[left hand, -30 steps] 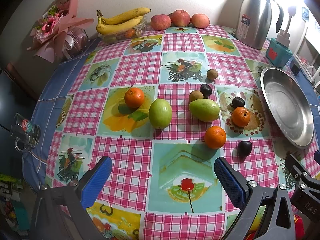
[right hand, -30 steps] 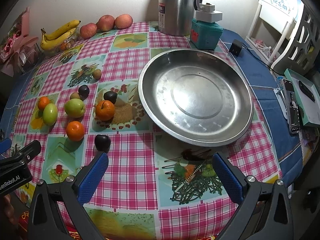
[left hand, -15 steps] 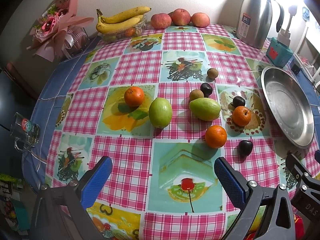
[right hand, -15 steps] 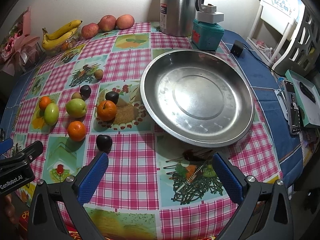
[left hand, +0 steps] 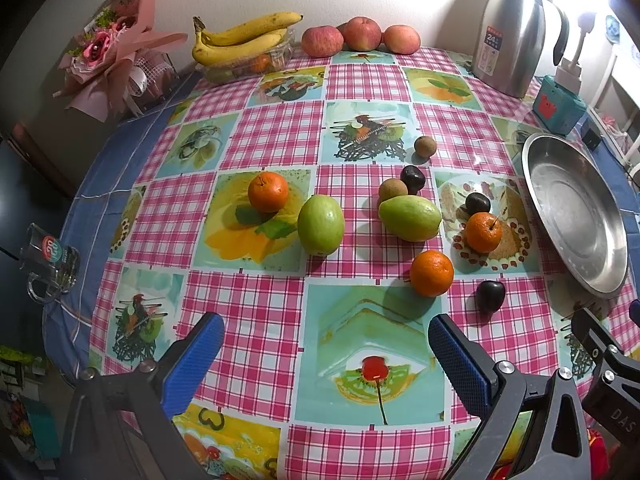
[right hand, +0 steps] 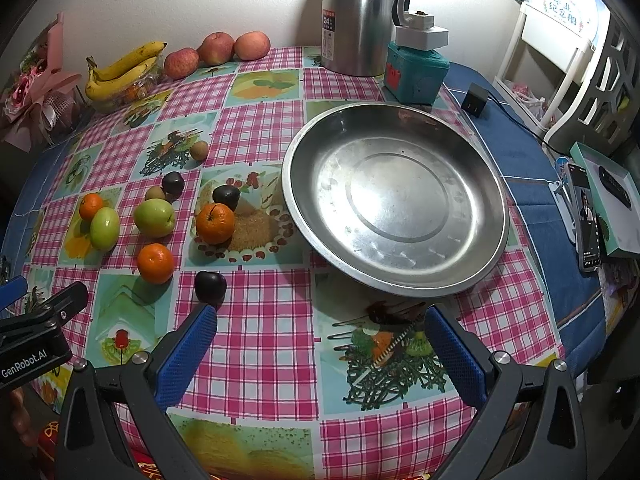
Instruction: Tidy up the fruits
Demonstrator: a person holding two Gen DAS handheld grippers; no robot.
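Note:
Loose fruit lies mid-table: three oranges (left hand: 431,272), two green guavas (left hand: 321,224), several dark plums (left hand: 490,295) and small brown fruits (left hand: 424,146). An empty steel plate (right hand: 394,196) sits to their right; it also shows in the left wrist view (left hand: 576,216). My left gripper (left hand: 320,352) is open and empty above the near table edge. My right gripper (right hand: 320,344) is open and empty in front of the plate, its left finger just short of the nearest plum (right hand: 210,285).
Bananas (left hand: 244,36) on a clear box and three apples (left hand: 360,34) line the back wall. A steel thermos (right hand: 358,16), a teal box (right hand: 416,68), a bouquet (left hand: 108,56), a glass mug (left hand: 50,256) and a phone (right hand: 586,220) ring the table.
The right gripper has moved slightly forward and left, so the plate and fruit sit a little lower right in its view. The left gripper has barely moved. Both stay open.

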